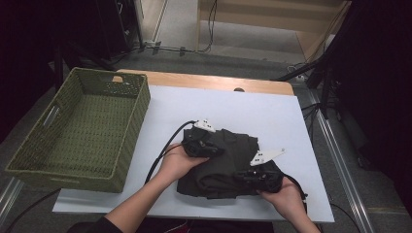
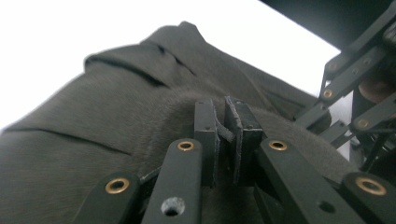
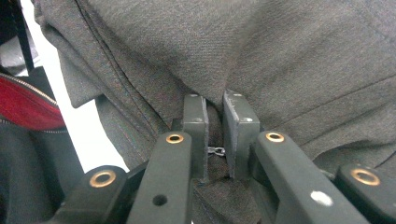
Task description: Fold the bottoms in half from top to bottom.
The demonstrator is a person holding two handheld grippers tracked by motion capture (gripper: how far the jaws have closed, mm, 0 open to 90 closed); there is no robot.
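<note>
A folded dark garment (image 1: 228, 162) is laid on the white table (image 1: 272, 111), right of the green basket (image 1: 82, 128). Its cloth is pinched by the left gripper (image 1: 214, 149) and by the right gripper (image 1: 243, 175), both clenched.

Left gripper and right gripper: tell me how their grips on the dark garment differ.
The left gripper sits on the garment's left side, farther up the table; the right gripper sits at its right, near the front edge. The left gripper's jaws stand almost together on a thin pinch of cloth, while the right gripper's jaws stand a little wider around a thicker fold. Both are shut on the folded dark garment, each held in one hand.
</note>
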